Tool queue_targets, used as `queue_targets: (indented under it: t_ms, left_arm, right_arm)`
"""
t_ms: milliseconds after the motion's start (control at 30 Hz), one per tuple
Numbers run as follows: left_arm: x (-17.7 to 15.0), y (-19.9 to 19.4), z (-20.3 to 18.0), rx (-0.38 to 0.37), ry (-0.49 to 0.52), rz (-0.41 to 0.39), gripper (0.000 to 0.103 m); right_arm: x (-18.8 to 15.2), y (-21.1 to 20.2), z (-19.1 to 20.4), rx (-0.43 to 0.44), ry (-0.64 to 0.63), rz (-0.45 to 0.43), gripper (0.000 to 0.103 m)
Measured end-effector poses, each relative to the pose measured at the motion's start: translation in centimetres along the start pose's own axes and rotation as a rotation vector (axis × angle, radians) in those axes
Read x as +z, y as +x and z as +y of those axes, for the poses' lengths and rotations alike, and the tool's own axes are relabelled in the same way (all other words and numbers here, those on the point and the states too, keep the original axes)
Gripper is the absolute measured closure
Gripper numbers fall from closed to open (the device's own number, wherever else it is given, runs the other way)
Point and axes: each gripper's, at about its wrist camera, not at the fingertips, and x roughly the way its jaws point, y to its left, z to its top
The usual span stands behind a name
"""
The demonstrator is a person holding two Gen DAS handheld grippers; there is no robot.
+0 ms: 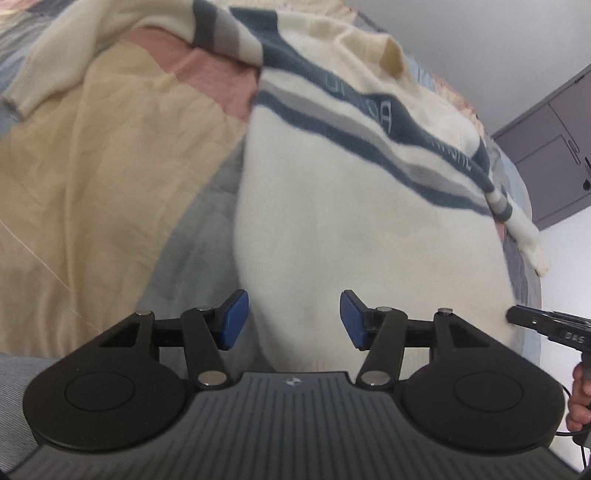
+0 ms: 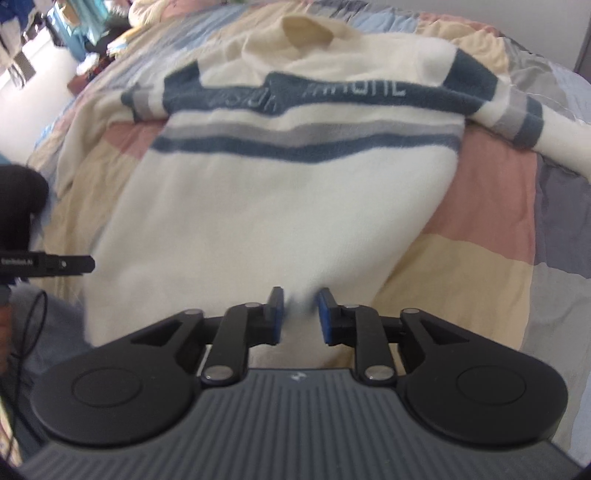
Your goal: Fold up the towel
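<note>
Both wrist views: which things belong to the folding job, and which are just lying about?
Job:
cream knitted sweater with blue and grey stripes
left gripper
right gripper

Lying about:
patchwork quilt in pink, yellow and grey
grey cabinet
clutter at the far left of the room

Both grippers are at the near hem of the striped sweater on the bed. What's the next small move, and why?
Probably close the left gripper on the hem first. Its jaws stand wide open around the cream sweater, gripping nothing, while the right gripper has narrower jaws with cloth bunched between them. Both need hold before lifting the hem toward the collar.
</note>
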Motion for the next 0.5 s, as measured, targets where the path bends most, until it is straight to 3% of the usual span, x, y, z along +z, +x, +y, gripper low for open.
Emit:
queue_targets:
  t_ms: [67, 333, 500]
  left_arm:
    - [0.3, -1.1, -0.1, -0.011, -0.006, -0.032, 0.042]
    - [2.7, -5.0, -5.0, -0.03, 0.121, -0.175, 0.042]
    - [5.2, -6.0, -7.8, -0.021, 0.189, -0.251, 0.042]
  right_arm:
    - [0.5, -1.6, 0.2, 0.005, 0.006, -0.049, 0.065]
    - [5.0, -6.2, 2.2, 0.06, 0.053, -0.217, 0.064]
    - [8.8, -7.7, 4.4, 0.041, 0.041, -0.412, 0.064]
